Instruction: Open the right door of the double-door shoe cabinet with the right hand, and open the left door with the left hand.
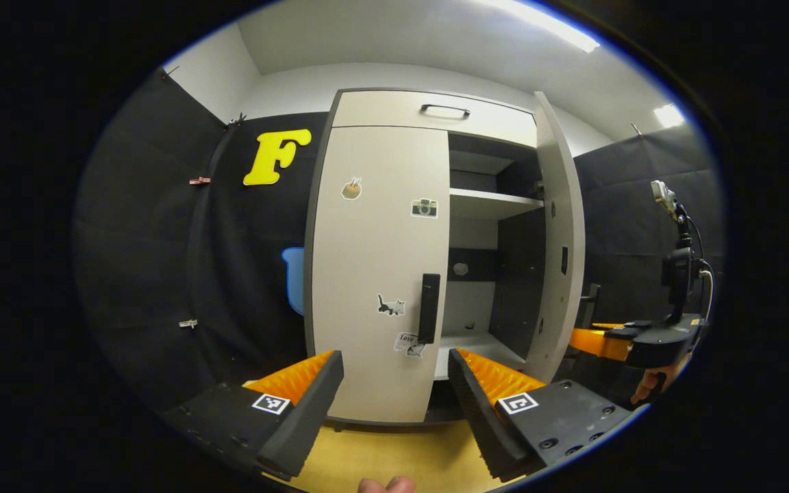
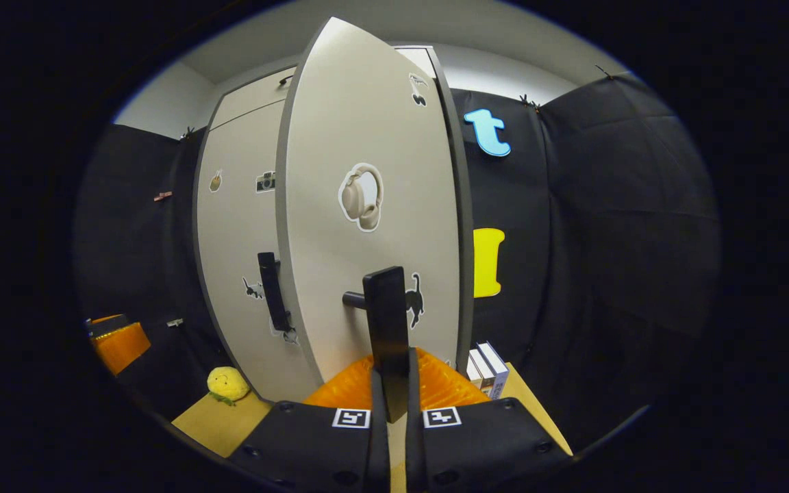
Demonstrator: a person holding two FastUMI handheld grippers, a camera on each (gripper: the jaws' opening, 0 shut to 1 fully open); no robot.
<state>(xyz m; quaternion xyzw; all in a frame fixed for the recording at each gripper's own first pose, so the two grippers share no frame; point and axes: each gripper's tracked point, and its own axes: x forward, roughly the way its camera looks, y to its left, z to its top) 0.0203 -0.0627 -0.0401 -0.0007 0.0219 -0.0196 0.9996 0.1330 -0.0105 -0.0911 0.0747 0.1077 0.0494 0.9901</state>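
Right gripper (image 2: 390,383) clamps the right door's handle (image 2: 387,322), door swung open; left gripper (image 1: 394,383), fingers wide, faces the shut left door's handle (image 1: 428,308).

The left gripper view looks from a little way back straight at the cabinet (image 1: 394,260) front. The right gripper view sits close against the open right door (image 2: 367,226), facing it. Both share the shut left door (image 1: 374,274)
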